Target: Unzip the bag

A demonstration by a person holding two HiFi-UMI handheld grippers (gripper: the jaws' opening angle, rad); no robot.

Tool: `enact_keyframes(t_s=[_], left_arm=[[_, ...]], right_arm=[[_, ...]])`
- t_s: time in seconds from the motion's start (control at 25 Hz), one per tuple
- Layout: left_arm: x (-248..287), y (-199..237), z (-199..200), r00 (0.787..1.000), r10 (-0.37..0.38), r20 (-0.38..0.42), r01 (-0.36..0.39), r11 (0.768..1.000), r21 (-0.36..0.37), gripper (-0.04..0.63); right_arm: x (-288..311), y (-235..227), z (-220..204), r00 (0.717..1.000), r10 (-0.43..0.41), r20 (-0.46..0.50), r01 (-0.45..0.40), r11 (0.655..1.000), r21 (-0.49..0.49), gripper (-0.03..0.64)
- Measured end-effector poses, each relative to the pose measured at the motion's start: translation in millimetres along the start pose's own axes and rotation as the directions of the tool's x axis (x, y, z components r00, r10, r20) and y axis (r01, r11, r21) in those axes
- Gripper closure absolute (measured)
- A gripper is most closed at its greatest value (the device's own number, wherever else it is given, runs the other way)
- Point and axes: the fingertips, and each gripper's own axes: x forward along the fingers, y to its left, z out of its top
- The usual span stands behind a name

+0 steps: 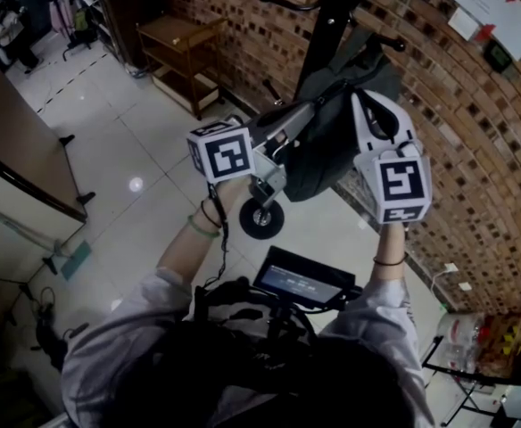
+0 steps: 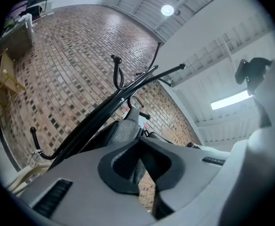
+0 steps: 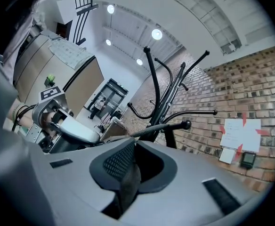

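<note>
Hanging on a coat rack (image 1: 332, 25), the dark bag (image 1: 327, 159) has its fabric pinched by the left gripper (image 2: 138, 171); the right gripper (image 3: 130, 173), jaws together near its top, probably pulls the zip slider next

Left claw (image 2: 139, 171) tight on grey bag (image 2: 122, 131)

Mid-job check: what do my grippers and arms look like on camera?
The left gripper and right gripper are light grey plastic with black textured pads set in scooped black surrounds. Each carries a white cube with black square markers: left cube, right cube. The person wears grey sleeves, a green band on the left wrist and a thin dark band on the right.
</note>
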Motion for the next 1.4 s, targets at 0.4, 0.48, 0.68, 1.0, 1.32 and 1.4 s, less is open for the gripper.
enact_keyframes(t_s=[0.4, 0.48, 0.68, 1.0, 1.32, 1.4], left_arm=[[-13, 4, -11, 0.998, -0.028, 0.060, 0.030, 0.999, -0.033, 0.589], [-16, 5, -14, 0.998, -0.014, 0.060, 0.015, 1.000, -0.019, 0.589], [-24, 11, -24, 0.998, 0.019, 0.058, -0.017, 1.000, -0.022, 0.589], [-35, 15, -36, 0.996, 0.069, 0.064, -0.070, 0.997, 0.014, 0.589], [-45, 22, -50, 0.992, 0.095, 0.082, -0.097, 0.995, 0.016, 0.589], [-47, 24, -54, 0.992, 0.083, 0.098, -0.084, 0.996, 0.010, 0.589]], right_arm=[[-8, -17, -9, 0.999, -0.028, -0.032, 0.030, 0.997, 0.069, 0.612], [-7, -17, -9, 1.000, -0.008, -0.018, 0.010, 0.997, 0.081, 0.612], [-7, -21, -11, 1.000, -0.001, -0.015, 0.003, 0.995, 0.097, 0.611], [-9, -25, -13, 1.000, 0.006, -0.007, -0.005, 0.993, 0.117, 0.609], [-11, -33, -15, 1.000, 0.004, -0.008, -0.003, 0.993, 0.122, 0.606], [-10, -34, -15, 1.000, 0.007, -0.004, -0.007, 0.992, 0.128, 0.604]])
